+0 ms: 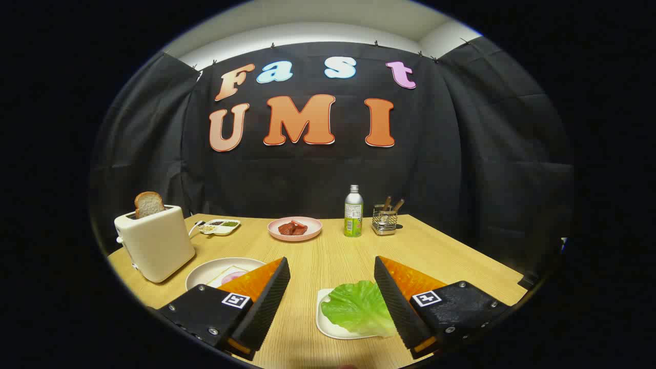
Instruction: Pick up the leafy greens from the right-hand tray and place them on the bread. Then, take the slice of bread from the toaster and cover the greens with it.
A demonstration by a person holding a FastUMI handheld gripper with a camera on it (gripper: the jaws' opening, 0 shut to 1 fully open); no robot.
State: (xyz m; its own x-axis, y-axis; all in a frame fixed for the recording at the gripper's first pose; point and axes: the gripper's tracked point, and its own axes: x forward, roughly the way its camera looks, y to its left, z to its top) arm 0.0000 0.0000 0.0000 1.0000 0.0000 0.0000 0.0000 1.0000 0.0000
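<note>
A: Claw (332, 279) spread wide, empty, above the tabletop (328, 256). Leafy greens (359, 307) on white tray (328, 323), between the fingers, nearer the right one.

B: Risk: thin, ruffled, floppy leaf. Could slip or tear if pinched at the edge. Could drag the light tray along.

A: Bread slice (149, 204) upright in smooth cream toaster (156, 243), well left. Round plate (215, 269) beside it.

Gripper (332, 266) fingers spread wide, nothing between them. Bare table (338, 256) runs ahead of the lettuce (359, 307) to the pink plate (294, 229). Toaster (156, 241) stands left, bottle (353, 211) beyond.
</note>
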